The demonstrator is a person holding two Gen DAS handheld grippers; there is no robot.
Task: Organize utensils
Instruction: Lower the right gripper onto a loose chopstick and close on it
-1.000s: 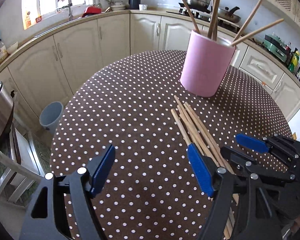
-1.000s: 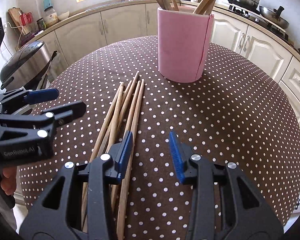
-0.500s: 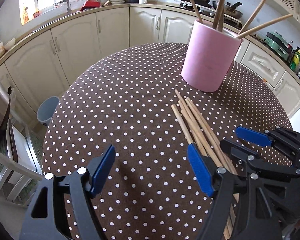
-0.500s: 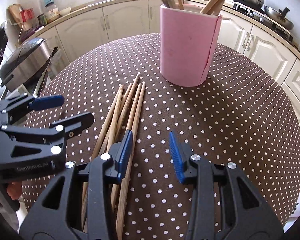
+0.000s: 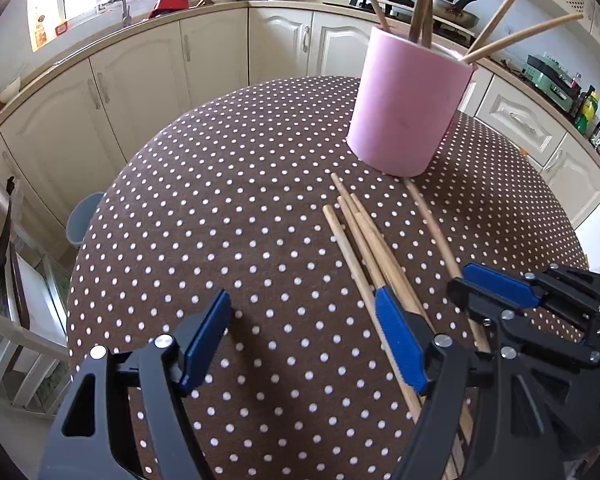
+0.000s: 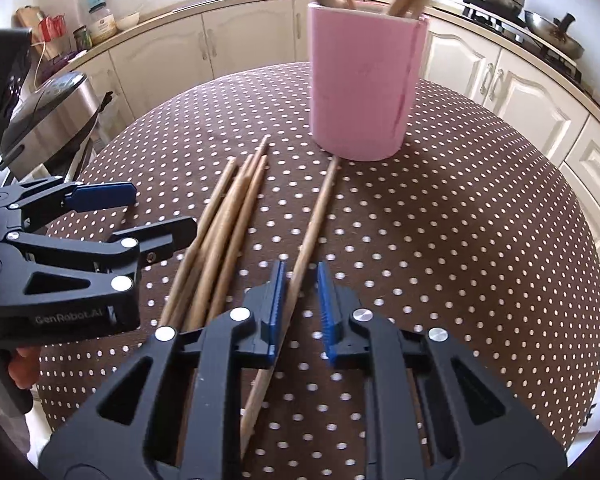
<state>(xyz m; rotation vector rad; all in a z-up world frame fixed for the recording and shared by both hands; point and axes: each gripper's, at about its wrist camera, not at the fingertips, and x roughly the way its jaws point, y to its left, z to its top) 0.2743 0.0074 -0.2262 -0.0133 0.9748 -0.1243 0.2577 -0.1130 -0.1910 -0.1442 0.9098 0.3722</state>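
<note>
My right gripper [image 6: 300, 304] has just been closing around one wooden chopstick [image 6: 314, 220], now pulled apart from the loose bundle of chopsticks [image 6: 228, 220]. Its jaws are narrow, but a gap shows beside the stick, so it isn't pinched yet. My left gripper [image 5: 300, 344] hangs spread wide, empty. The pink holder [image 6: 364, 80] stands just beyond on the polka-dot tablecloth [image 6: 480, 220].

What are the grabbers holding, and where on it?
Nothing yet. The right gripper has just been closing its jaws around one chopstick near its middle, but a gap shows beside it. The left gripper is open and empty.
</note>
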